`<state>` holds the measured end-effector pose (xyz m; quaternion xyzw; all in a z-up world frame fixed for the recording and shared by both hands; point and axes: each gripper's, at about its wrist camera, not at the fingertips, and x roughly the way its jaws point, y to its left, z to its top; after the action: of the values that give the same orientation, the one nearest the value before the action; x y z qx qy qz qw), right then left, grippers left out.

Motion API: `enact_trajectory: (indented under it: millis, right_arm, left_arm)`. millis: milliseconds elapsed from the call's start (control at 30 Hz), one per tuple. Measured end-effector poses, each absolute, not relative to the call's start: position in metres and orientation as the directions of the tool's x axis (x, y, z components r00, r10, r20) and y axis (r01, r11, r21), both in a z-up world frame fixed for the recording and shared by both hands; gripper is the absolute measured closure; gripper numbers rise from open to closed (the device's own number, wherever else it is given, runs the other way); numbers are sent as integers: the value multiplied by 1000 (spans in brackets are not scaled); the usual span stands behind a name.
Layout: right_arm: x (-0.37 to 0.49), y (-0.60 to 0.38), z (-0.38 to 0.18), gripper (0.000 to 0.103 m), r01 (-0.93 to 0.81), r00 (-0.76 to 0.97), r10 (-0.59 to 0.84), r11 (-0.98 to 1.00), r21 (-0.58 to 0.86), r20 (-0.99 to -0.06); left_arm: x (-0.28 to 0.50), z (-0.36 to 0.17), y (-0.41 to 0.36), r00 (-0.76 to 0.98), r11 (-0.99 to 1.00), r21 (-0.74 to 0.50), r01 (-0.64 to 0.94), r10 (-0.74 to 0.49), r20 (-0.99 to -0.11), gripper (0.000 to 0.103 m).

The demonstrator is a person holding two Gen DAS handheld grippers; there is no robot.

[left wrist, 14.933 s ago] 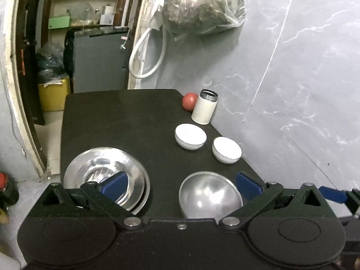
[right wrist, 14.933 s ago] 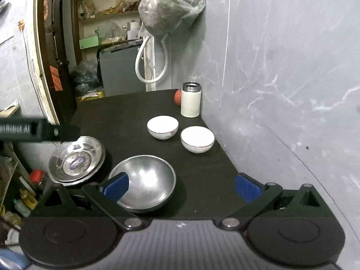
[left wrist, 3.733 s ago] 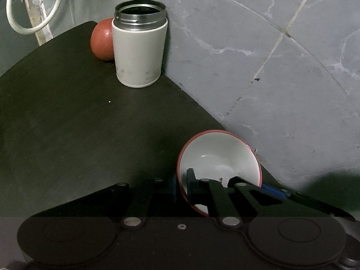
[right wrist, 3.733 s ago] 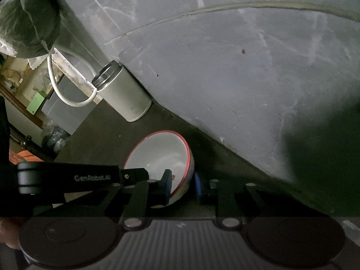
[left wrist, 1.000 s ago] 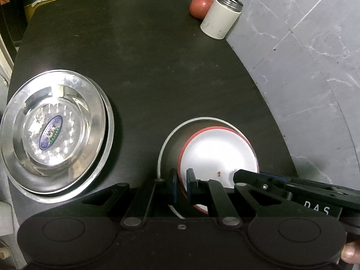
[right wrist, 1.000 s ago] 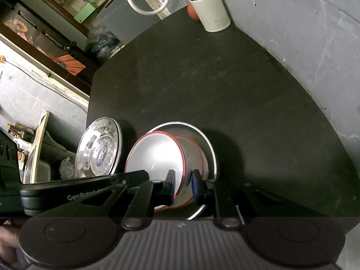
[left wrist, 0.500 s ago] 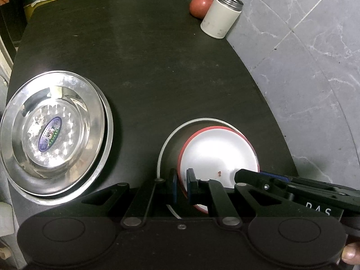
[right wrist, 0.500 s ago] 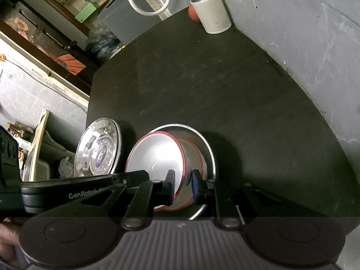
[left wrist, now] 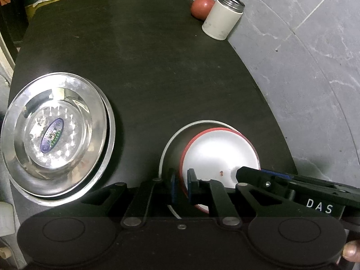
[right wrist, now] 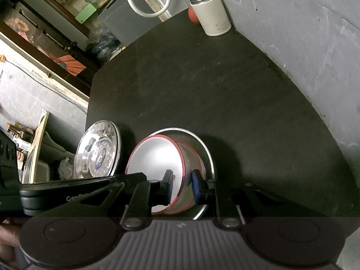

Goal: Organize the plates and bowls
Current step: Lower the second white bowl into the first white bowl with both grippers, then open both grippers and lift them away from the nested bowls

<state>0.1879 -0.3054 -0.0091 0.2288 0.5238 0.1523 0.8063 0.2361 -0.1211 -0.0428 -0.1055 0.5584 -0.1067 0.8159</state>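
- Bowls: two red-rimmed white bowls (right wrist: 155, 157) sat nested, tilted, inside steel bowl (left wrist: 171, 144) at near edge of table (left wrist: 157, 56).
- Left hand-held gripper (left wrist: 181, 187) pinched near rim of top bowl; right hand-held gripper (right wrist: 182, 187) nipped rim too, apparently the same bowl's.
- Steel plates (left wrist: 56, 130) stacked at left, well apart.
- Judgement: lower level & centred, release one side at a time, else bowls slide or clatter.
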Motion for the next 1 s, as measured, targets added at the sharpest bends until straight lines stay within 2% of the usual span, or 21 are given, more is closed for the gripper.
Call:
enact_trajectory:
  millis: [567,1000]
  right_arm:
    - [190,-305,-7,70,-13,407,491,846,533,-770]
    - [188,-305,-5,67,-28,415,496,845,534,-763]
  left_arm:
    - [229,-34,-112,372,950,-309,48,-304,-877,87]
    - [222,-28,-106,391,957,-288,21,-273,-879,82]
